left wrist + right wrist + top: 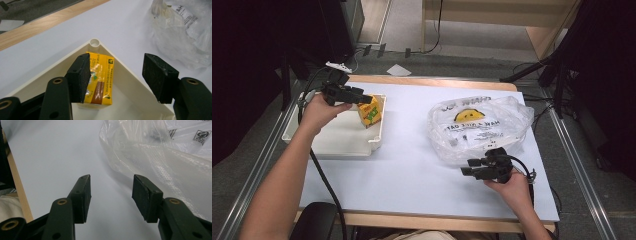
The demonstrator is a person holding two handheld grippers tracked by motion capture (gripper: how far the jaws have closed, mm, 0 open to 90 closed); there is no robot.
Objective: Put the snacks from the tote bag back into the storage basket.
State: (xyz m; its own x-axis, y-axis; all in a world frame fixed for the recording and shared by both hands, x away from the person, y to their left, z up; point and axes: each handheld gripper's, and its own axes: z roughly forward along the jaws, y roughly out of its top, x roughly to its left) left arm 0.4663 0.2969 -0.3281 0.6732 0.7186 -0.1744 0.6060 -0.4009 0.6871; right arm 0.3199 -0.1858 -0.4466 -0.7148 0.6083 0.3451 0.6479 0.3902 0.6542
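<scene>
High view: a white-topped desk point(412, 165) carries a shallow cream tray point(337, 142) on its left side and a crumpled clear plastic bag point(479, 125) printed with a yellow smiling face and black lettering on its right. A small yellow juice carton point(370, 111) stands in the far right corner of the tray, close against the rim. The left gripper point(362, 96), held in the person's left hand point(319, 111), hangs just over the carton from its left, with a black cable trailing back toward the near edge of the desk.

Left gripper view: the carton point(101, 80) sits tucked into the tray's rounded corner point(95, 43). The jaws stand wide apart and press on nothing. One pad point(80, 76) overlaps the carton's side in the picture, though whether it touches cannot be told, and the other pad point(158, 75) is well clear of it, over the tray's rim. The bag point(185, 35) lies farther off beyond the tray, apart from it.

The right gripper point(472, 167) rests in the person's right hand point(512, 187) near the desk's near right part, just beside the bag's near edge. Right gripper view: its jaws are apart with only bare desk surface point(50, 157) between them, and the bag point(162, 152) lies just to their right, not gripped.
</scene>
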